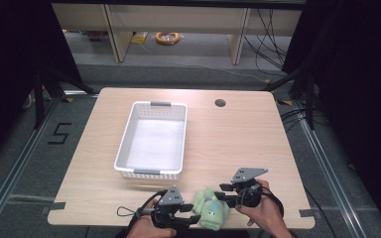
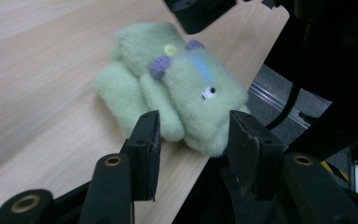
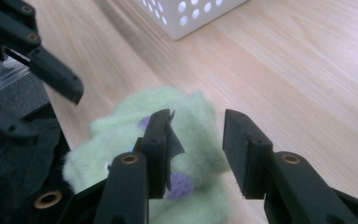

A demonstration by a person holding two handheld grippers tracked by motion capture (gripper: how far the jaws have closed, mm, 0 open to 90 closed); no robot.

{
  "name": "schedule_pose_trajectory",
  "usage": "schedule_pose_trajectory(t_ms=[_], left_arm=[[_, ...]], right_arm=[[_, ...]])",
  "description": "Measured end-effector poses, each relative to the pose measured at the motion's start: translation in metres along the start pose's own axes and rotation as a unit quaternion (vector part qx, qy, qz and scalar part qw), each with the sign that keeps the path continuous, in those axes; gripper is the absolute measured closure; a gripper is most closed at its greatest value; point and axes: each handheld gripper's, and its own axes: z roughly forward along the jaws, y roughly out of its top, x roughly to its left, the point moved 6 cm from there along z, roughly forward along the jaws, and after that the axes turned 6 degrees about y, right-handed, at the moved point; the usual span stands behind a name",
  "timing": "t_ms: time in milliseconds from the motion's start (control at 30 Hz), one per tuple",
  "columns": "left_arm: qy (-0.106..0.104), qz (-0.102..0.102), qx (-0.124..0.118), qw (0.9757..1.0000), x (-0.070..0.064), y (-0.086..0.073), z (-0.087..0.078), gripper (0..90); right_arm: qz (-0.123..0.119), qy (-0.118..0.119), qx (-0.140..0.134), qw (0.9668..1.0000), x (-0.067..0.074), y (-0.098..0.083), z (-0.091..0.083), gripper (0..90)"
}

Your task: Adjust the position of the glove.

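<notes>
A pale green plush toy [image 1: 209, 208] with purple ears and a blue stripe lies at the table's near edge, between the two hands. My left gripper [image 1: 191, 219] sits just left of it, jaws apart. In the left gripper view the toy [image 2: 186, 88] lies right in front of the left gripper [image 2: 193, 126], its near end just reaching between the tips; the pads do not press it. My right gripper [image 1: 221, 195] is at the toy's right. In the right gripper view the right gripper [image 3: 198, 123] hovers open over the toy [image 3: 196, 107].
An empty white perforated basket [image 1: 124, 144] stands on the wooden table [image 1: 238, 144], left of middle, beyond the toy. A round cable hole [image 1: 220, 103] is at the back. The table's near edge runs just beside the toy.
</notes>
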Motion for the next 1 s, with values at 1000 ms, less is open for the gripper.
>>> schedule_pose_trajectory(t_ms=[1000], left_arm=[[0.013, 0.038, 0.005, 0.9992, 0.023, 0.042, 0.003, 83.4]], right_arm=[[0.027, 0.024, -0.04, 0.9985, 0.003, 0.009, -0.015, 86.8]])
